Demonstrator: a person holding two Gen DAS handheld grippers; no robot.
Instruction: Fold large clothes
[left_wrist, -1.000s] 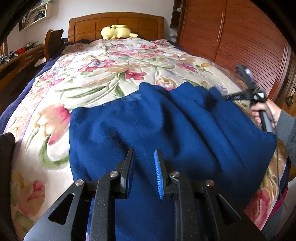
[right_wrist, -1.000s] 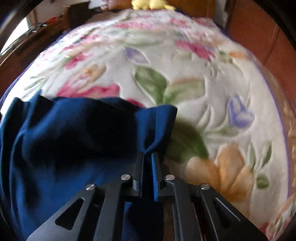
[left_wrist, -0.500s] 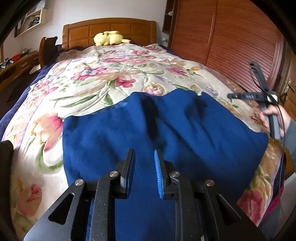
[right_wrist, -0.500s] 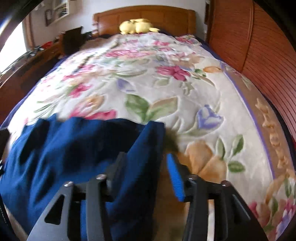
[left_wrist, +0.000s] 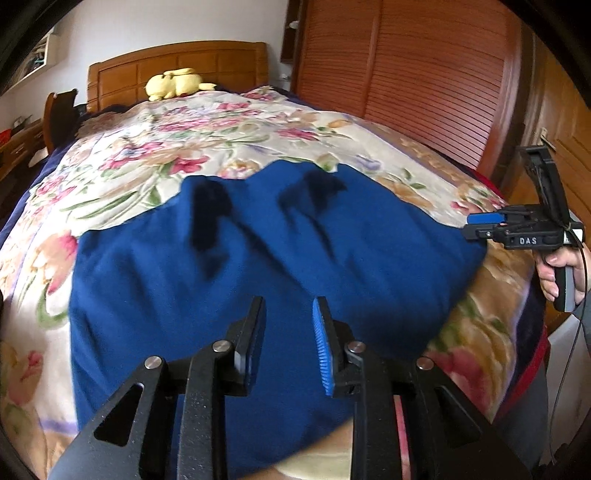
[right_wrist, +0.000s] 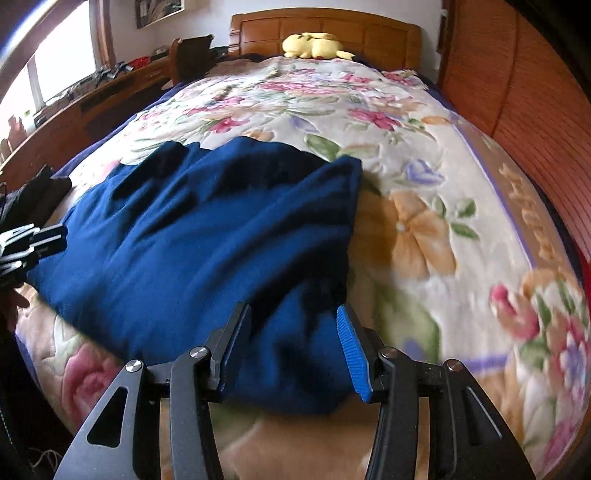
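A large dark blue garment (left_wrist: 258, 266) lies folded and rumpled across the foot of the bed; it also shows in the right wrist view (right_wrist: 207, 236). My left gripper (left_wrist: 288, 314) is open and empty above the garment's near edge. My right gripper (right_wrist: 293, 321) is open and empty, hovering over the garment's near right corner. In the left wrist view the right gripper (left_wrist: 480, 225) is held by a hand at the garment's right edge. The left gripper (right_wrist: 33, 243) shows at the garment's left edge in the right wrist view.
A floral bedspread (left_wrist: 184, 155) covers the bed (right_wrist: 424, 229). A yellow plush toy (left_wrist: 173, 83) lies by the wooden headboard (right_wrist: 325, 26). A slatted wooden wardrobe (left_wrist: 424, 74) stands along the right side. A wooden desk (right_wrist: 92, 99) and a dark garment (right_wrist: 37, 195) are on the left.
My right gripper opened and let go of the garment's corner, then pulled back toward the bed's foot. The garment settled flatter. My left gripper stayed open and drew back a little.
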